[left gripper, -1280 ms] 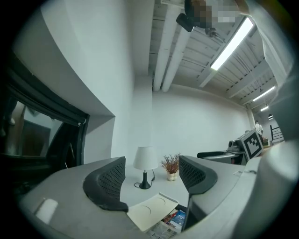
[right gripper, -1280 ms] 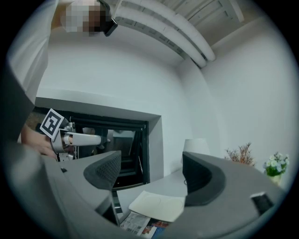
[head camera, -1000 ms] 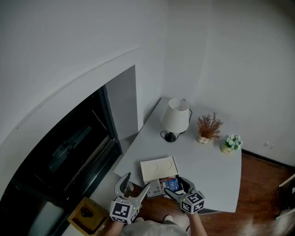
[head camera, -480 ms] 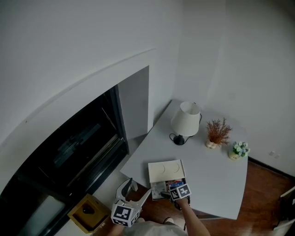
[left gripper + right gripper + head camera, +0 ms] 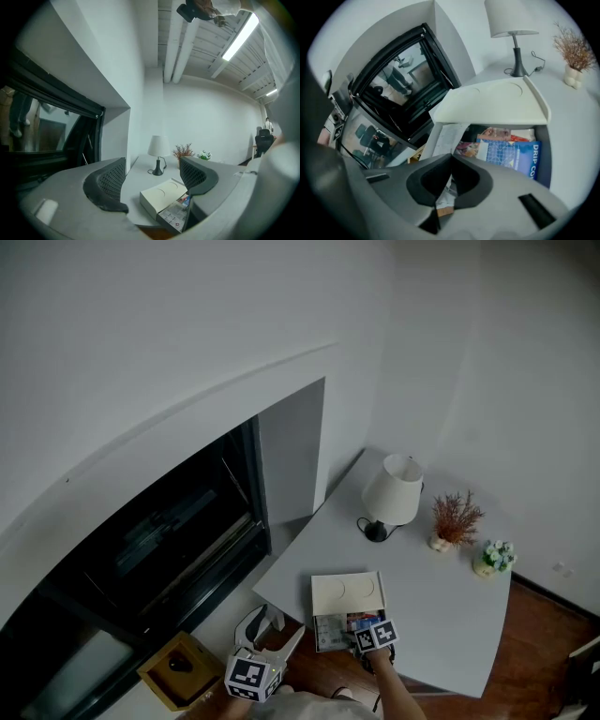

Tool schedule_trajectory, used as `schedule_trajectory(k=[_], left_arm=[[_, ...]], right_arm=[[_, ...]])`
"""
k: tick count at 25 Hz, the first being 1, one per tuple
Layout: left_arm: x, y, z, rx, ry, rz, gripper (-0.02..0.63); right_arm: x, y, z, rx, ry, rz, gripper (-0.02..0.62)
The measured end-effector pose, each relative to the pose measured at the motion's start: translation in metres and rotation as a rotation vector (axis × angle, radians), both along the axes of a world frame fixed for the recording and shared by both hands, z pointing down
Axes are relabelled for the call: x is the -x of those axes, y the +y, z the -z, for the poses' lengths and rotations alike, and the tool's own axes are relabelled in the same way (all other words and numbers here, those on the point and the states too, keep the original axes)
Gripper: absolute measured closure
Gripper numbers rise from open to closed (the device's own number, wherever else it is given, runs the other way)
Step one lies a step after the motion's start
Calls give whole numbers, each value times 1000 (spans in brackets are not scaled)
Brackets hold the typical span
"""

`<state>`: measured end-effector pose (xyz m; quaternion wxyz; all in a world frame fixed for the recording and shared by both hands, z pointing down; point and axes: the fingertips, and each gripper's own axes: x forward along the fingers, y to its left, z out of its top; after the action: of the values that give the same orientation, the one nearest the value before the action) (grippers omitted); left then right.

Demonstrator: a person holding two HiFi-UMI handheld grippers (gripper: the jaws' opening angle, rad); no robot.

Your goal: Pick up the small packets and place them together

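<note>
Open cream box (image 5: 347, 589), small packets (image 5: 511, 157) inside it (a blue drip-coffee one on top), right gripper (image 5: 451, 158) dipped into the box, jaws just clenched tip to tip, nothing clearly pinched, left gripper (image 5: 152, 171) left of the box, jaws spread, empty

The lamp (image 5: 392, 493) stands at the far end of a white table (image 5: 441, 596) set in a corner of plain white walls (image 5: 187, 334). Right of the lamp are a vase of dried twigs (image 5: 455, 519) and a small flower pot (image 5: 494, 557); left of it is a dark, black-framed window (image 5: 159, 540). Brown wooden floor (image 5: 553, 634) lies to the lamp's right, and a lit tube light (image 5: 240, 36) is mounted on the ceiling above it.
</note>
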<state>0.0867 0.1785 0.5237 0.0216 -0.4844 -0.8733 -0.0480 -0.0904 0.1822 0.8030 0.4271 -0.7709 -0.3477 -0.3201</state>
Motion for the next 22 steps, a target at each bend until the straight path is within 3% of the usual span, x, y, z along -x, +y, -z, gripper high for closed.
schedule_trajectory(k=[6, 12, 17, 22], left_arm=[[6, 7, -3, -4, -3, -12, 258], [8, 13, -5, -2, -5, -11, 258], [-1, 16, -7, -6, -7, 9, 258], [-10, 16, -3, -5, -7, 25, 258]], right_arm=[[0, -15, 47, 39, 185, -107, 586], [1, -15, 103, 136, 253, -101, 586], [0, 26, 130, 190, 325, -88, 588], [-15, 93, 121, 148, 435, -125, 588]])
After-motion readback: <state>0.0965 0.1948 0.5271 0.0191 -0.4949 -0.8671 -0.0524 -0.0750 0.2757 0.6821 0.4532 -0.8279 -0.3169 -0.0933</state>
